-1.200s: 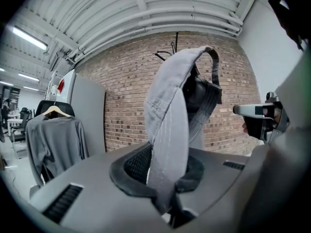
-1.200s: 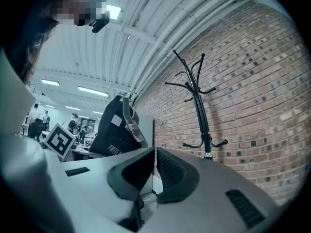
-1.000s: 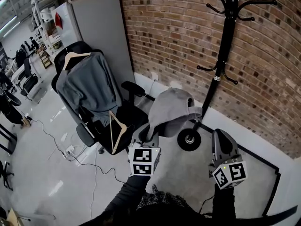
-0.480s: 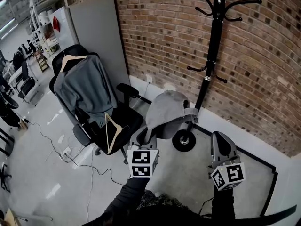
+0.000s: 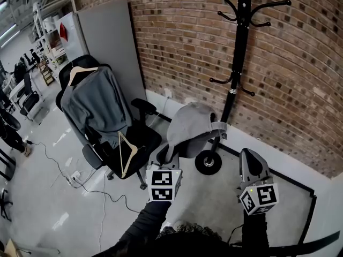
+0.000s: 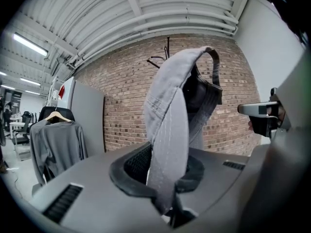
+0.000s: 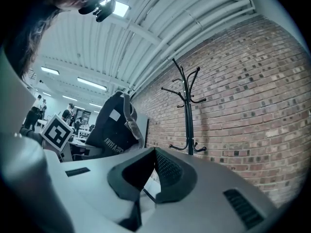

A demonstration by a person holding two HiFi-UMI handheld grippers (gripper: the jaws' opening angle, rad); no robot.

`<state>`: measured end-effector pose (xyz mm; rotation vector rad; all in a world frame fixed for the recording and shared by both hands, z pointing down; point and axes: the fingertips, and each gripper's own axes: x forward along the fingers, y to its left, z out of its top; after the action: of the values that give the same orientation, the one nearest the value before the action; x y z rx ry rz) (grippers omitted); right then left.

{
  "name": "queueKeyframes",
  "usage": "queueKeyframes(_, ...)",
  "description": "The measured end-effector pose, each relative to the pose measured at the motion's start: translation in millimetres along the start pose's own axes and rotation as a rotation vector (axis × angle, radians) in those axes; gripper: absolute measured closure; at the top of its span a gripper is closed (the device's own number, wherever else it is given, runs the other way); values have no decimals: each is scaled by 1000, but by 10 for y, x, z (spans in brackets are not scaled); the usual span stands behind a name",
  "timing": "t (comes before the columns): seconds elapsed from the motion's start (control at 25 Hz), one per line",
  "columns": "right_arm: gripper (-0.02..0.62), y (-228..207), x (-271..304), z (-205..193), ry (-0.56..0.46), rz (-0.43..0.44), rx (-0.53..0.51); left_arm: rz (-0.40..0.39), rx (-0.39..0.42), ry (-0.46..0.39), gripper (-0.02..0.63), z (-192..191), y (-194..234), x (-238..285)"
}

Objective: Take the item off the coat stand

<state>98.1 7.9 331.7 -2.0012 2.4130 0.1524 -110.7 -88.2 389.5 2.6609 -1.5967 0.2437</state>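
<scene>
Red-brown brick wall (image 5: 177, 47) fills the background over a pale grey floor, with 1 tall grey partition panel (image 5: 110, 36) leaning against it.

Counted, the scene has:
- 1 black metal coat stand (image 5: 237, 63) with 2 tiers of curved hooks
- 1 grey fabric baseball cap (image 5: 190, 125)
- 1 black wheeled office chair (image 5: 144, 135) nearby
- 1 grey long-sleeved top (image 5: 96, 103) draped over the chair's back
- 2 pale wooden hangers, 1 inside the top (image 5: 80, 71) and 1 lying on the seat (image 5: 126, 154)
- 2 grippers

The stand's top is cut off by the upper edge of the head view, and the cap covers part of its round base. White print on the cap's dark lining shows in the right gripper view but is too small to read. Figures and furniture far down the room on the left are tiny and unclear.

The cap is plain grey with parallel stitch lines along its curved brim, a dark inside and a grey strap across the back opening. It is off the stand, raised in the air between the chair and the pole. The left gripper (image 6: 165, 174) pinches its brim, jaws clamped on the fabric. The right gripper (image 7: 153, 166) is held just beside it, jaws together with nothing between them.
</scene>
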Motion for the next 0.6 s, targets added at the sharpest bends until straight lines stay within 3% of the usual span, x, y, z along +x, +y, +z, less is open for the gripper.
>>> queueKeyframes(0.6, 588, -49, 49, -3, 18, -21, -21, -18, 0, -19, 558, 118, -57, 79)
